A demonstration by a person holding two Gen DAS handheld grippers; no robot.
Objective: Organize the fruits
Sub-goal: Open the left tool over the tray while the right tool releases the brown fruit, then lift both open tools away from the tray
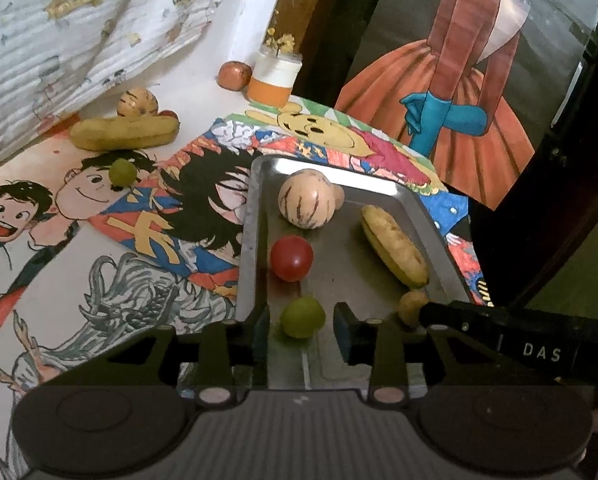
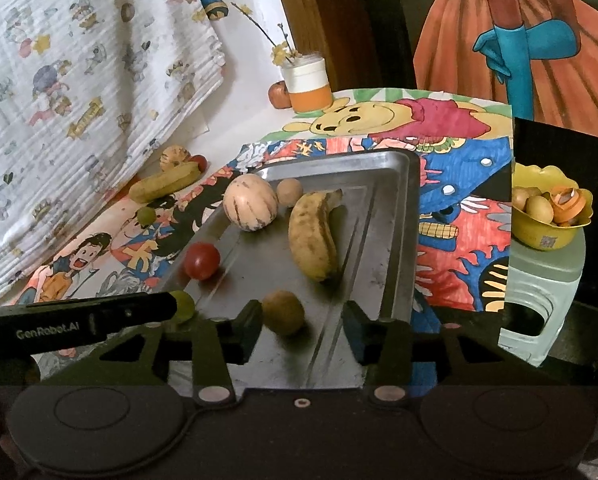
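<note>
A metal tray (image 1: 339, 280) (image 2: 391, 240) holds a striped melon (image 1: 307, 199) (image 2: 250, 202), a banana (image 1: 393, 245) (image 2: 313, 236), a red tomato (image 1: 291, 258) (image 2: 201, 261), a green grape (image 1: 302, 317) (image 2: 183, 305), a brown fruit (image 1: 412, 306) (image 2: 283, 312) and a small round brown fruit (image 2: 289, 192). My left gripper (image 1: 303, 330) is open with the grape between its fingers, untouched. My right gripper (image 2: 305, 330) is open with the brown fruit by its left finger. On the table lie another banana (image 1: 125, 133), melon (image 1: 137, 102), grape (image 1: 122, 172) and an orange fruit (image 1: 234, 75).
A white and orange jar (image 1: 274, 78) with twigs stands at the back. Cartoon drawings cover the table (image 1: 99, 240). A patterned cloth (image 1: 79, 20) hangs at the left. A yellow bowl (image 2: 547, 216) of fruit sits on a plastic stool (image 2: 539, 292) at the right.
</note>
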